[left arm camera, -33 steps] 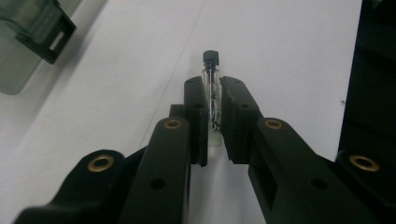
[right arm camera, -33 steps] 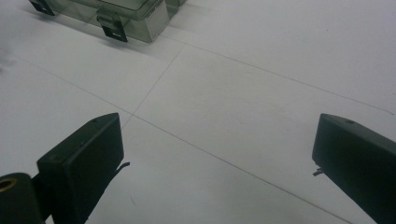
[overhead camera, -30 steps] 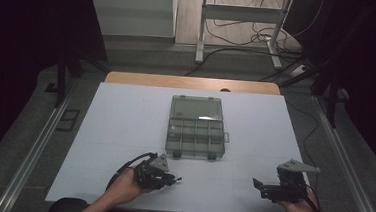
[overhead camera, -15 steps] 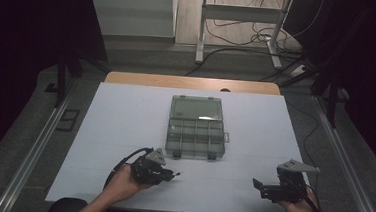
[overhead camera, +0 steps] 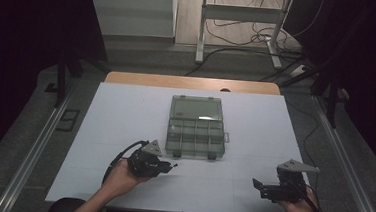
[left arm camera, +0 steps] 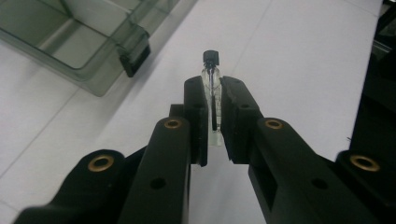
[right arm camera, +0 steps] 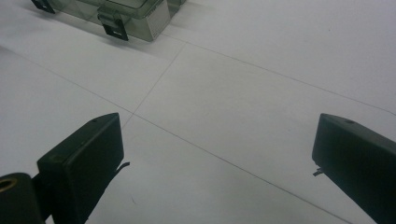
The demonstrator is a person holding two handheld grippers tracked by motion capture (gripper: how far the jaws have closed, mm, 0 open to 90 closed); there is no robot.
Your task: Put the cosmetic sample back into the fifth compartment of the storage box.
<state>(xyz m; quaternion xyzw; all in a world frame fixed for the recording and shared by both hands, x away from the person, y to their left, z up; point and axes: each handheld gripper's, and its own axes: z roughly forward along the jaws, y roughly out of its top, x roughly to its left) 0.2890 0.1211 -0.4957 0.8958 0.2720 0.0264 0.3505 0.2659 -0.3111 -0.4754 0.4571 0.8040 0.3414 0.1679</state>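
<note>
A small clear glass vial with a black cap sits between the two black pads of my left gripper, which is shut on it, cap pointing away. From above, my left gripper sits near the table's front, just in front of the lower left corner of an open smoky-grey compartment box. The box corner and one black latch lie ahead and to the left in the left gripper view. My right gripper rests at the front right, jaws wide apart with only bare table between its pads.
The white table top has thin seam lines. The box lid lies folded back toward the far side. Two box latches lie at the top left of the right gripper view. Dark floor, rails and cables surround the table.
My left gripper with the vial has shifted slightly to the right, toward the box's front edge. The right gripper has stayed in place.
</note>
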